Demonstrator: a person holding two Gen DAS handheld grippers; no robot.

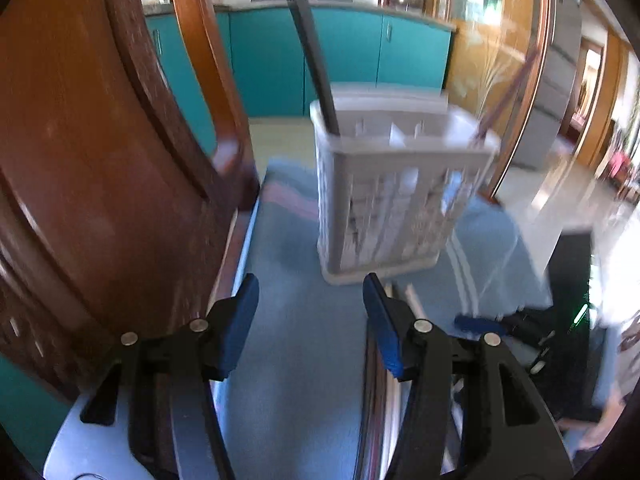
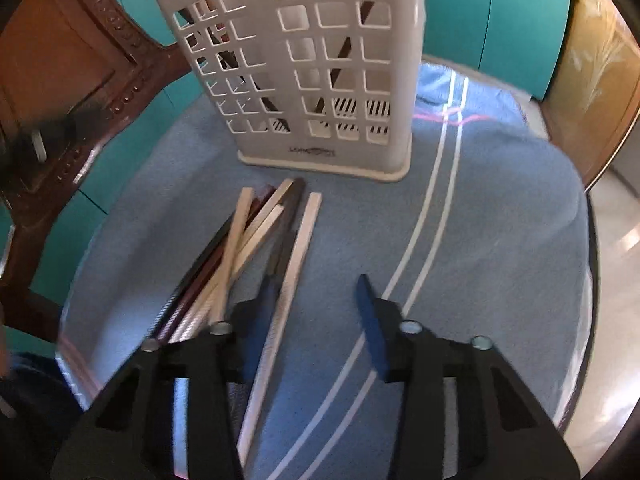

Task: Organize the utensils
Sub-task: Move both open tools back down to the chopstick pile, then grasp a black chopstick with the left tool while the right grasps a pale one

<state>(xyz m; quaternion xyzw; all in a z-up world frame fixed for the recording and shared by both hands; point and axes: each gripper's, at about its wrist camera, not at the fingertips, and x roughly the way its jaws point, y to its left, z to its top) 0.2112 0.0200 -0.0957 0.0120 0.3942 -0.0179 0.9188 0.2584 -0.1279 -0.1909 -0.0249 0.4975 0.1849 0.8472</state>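
Observation:
A white slotted utensil basket stands upright on the blue cloth, also seen in the left wrist view. A dark chopstick and a reddish one lean inside it. Several loose chopsticks, pale and dark, lie in a heap in front of the basket. My right gripper hangs low over the cloth, its jaws apart. One pale chopstick runs between them beside the left pad, and the right pad is clear of it. My left gripper is open and empty in front of the basket.
A carved wooden chair stands close on the left of the table. The blue cloth with white stripes covers the round tabletop, whose edge curves off at the right. Teal kitchen cabinets lie beyond.

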